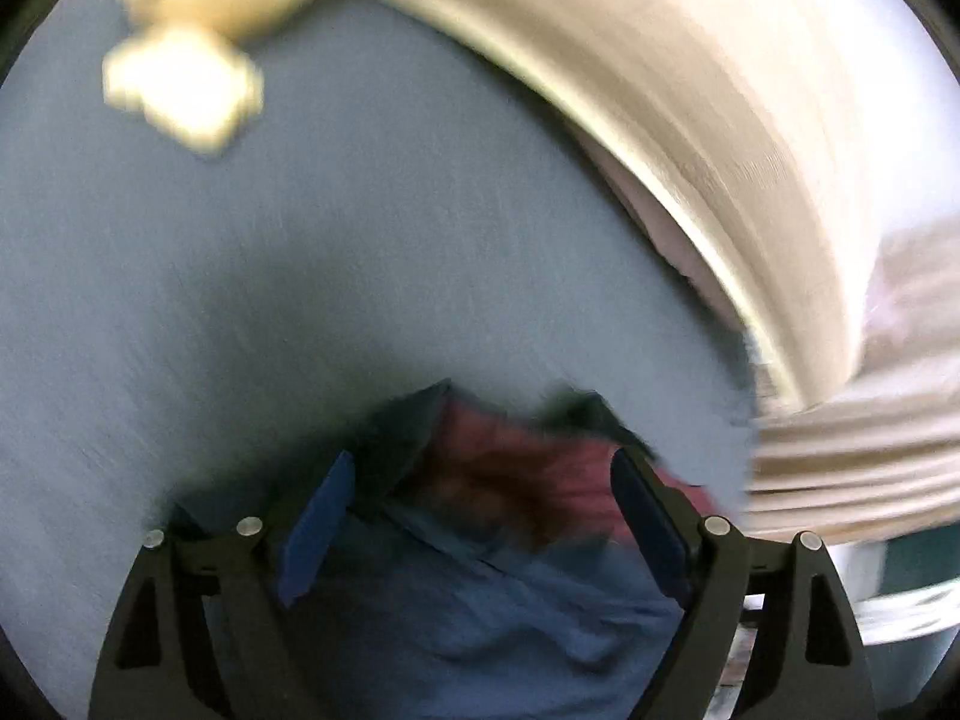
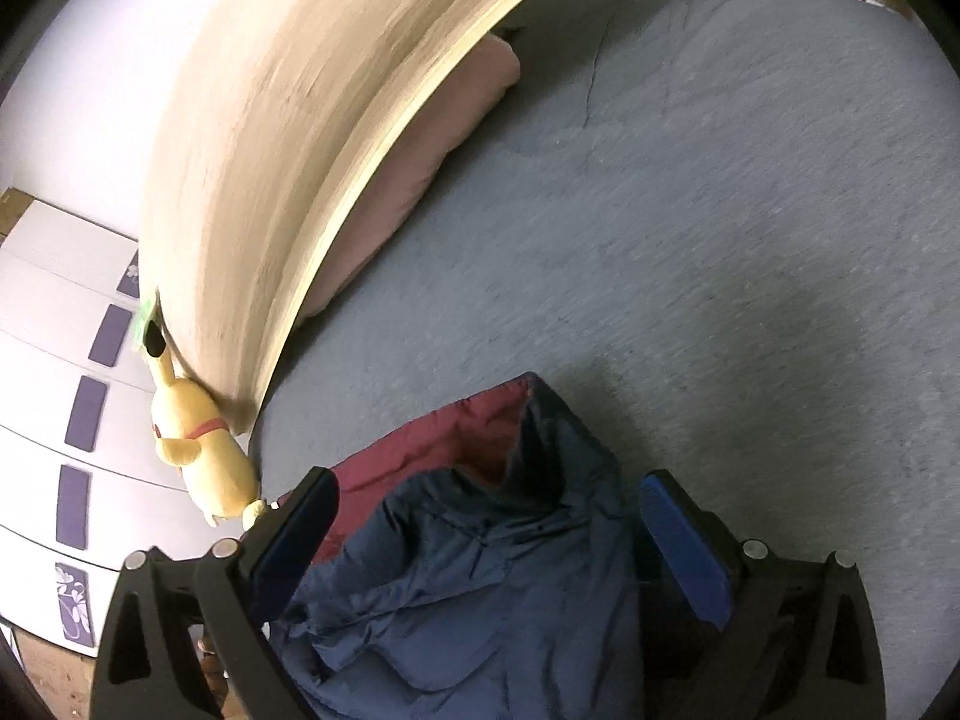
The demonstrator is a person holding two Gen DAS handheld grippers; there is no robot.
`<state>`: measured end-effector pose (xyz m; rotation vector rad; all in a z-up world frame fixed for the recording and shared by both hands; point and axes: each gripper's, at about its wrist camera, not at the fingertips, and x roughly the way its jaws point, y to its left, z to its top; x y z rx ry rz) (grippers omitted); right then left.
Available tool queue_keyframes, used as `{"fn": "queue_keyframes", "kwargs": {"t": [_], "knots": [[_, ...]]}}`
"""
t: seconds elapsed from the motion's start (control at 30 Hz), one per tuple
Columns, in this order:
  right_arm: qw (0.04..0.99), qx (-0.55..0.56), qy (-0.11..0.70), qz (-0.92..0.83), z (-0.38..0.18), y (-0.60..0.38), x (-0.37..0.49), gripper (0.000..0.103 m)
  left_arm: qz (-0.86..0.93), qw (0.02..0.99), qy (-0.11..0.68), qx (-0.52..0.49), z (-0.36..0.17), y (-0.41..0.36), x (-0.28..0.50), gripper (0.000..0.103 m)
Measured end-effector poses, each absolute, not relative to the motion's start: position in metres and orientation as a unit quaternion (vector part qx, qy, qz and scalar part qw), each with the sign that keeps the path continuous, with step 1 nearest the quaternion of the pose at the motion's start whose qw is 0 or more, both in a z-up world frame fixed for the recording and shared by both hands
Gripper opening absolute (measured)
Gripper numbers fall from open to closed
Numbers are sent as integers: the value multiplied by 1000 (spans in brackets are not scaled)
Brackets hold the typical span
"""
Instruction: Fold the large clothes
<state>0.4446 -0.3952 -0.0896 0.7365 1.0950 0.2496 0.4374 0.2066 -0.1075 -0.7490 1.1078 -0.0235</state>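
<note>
No box, basket or other container showed in either view. The jacket (image 2: 480, 588), dark blue outside with a red lining (image 2: 432, 444), lay rumpled on the grey-blue bedsheet (image 2: 720, 240), its hood pointing up the bed. The right gripper (image 2: 489, 531) hung over it with its jaws spread wide, the blue pads clear of the fabric. The left gripper (image 1: 480, 516) was likewise spread above the jacket (image 1: 480, 600); that view was blurred, so contact could not be judged. A pink pillow (image 2: 432, 150) lay against the wooden headboard (image 2: 270, 180), well apart from the jacket. A yellow plush toy (image 2: 204, 456) sat at the bed's corner beside the headboard, near white drawers (image 2: 54, 372).
</note>
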Motion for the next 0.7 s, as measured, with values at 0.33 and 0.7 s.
{"fn": "queue_keyframes", "kwargs": {"t": [0.33, 0.7], "knots": [[842, 223, 478, 113, -64, -392, 427, 102, 5, 916, 392, -84, -63, 169, 402, 87], [830, 186, 503, 154, -102, -375, 436, 102, -58, 888, 449, -79, -114, 155, 418, 87]]}}
